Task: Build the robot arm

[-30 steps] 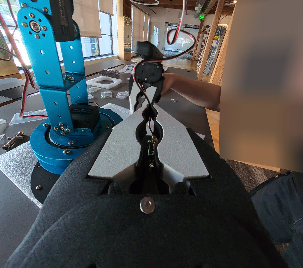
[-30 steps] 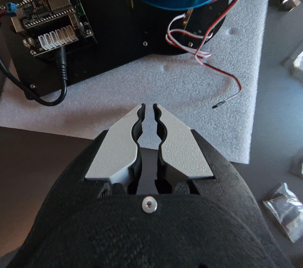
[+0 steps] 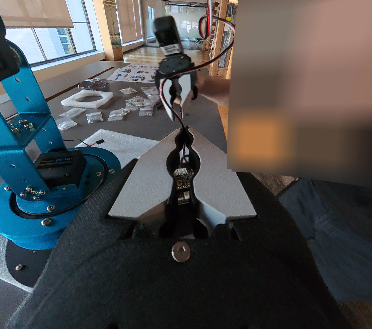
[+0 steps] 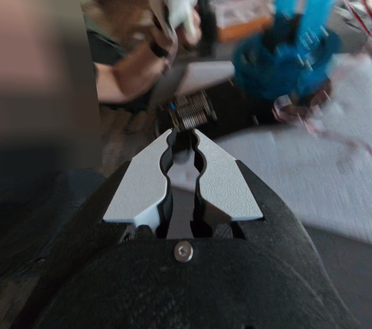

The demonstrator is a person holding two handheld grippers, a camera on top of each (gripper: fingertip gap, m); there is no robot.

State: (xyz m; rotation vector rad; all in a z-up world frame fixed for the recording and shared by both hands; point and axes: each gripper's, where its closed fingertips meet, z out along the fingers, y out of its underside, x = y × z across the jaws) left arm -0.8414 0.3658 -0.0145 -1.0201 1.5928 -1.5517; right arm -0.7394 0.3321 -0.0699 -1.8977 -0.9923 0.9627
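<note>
Left gripper [image 3: 184, 129]: tips pinched together on a red, black and white wire [image 3: 209, 65], which loops up out of the top of the view. A small circuit board [image 3: 182, 182] shows in the hollow behind the tips; whether it is held cannot be told.

Right gripper [image 4: 183, 131]: jaws a narrow gap apart, nothing between them, tips close to a blurred circuit board [image 4: 191, 112]; contact cannot be told. In the left wrist view it [image 3: 177, 117] hangs tips down, just beyond the left gripper's tips, the wire passing in front of it.

Blue robot arm [image 3: 30, 158]: stands on a round blue base, on a white foam sheet [image 3: 124, 144], left of the left gripper.

Grey table [image 3: 145, 124]: small clear bags [image 3: 94, 117], a square foam frame [image 3: 87, 99], a printed sheet [image 3: 132, 75] farther back.

Change from a second ago: the left gripper keeps its pinch on the wire. The right gripper has swung up from looking down on the foam sheet, and its view is now blurred.
</note>
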